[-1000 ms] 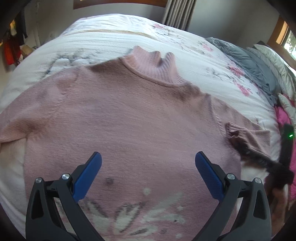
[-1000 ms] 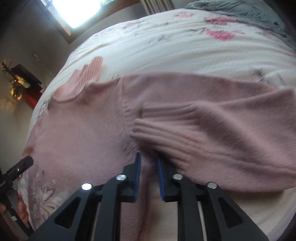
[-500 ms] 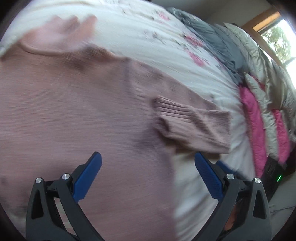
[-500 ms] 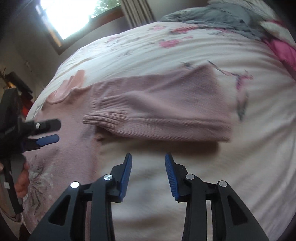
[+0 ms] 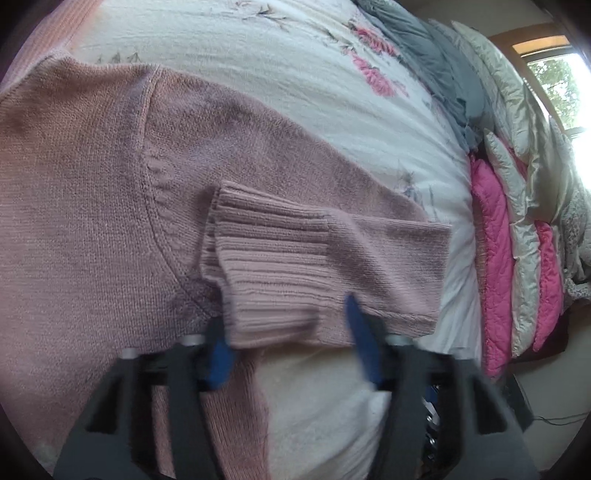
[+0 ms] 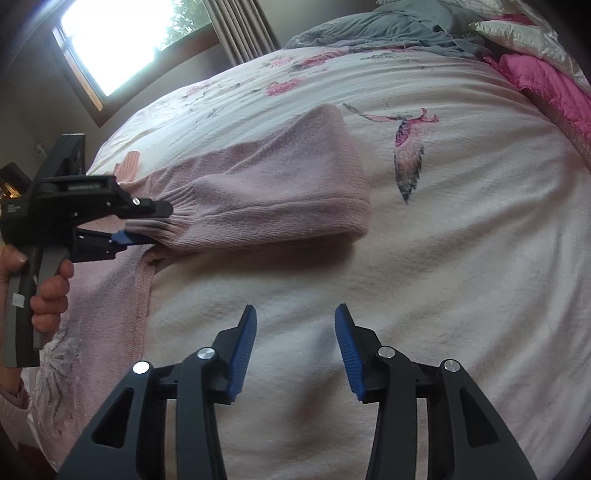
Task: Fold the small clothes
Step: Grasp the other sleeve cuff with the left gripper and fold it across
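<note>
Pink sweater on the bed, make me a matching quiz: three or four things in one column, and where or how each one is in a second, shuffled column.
Things:
1. sleeve cuff
2. right gripper
3. grey blanket
4. left gripper

States:
A. open over bare bedspread
B. bunched at the far edge of the bed
C. folded back over the sleeve
D. fingers either side of the cuff

Pairs: 1-C, 2-A, 3-B, 4-D

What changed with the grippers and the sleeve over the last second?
The right gripper let go of the sleeve cuff, opened and backed off over the bedspread. The left gripper swung from the sweater body over to the cuff, jaws now around it. The sweater stays flat, sleeve folded inward.
</note>
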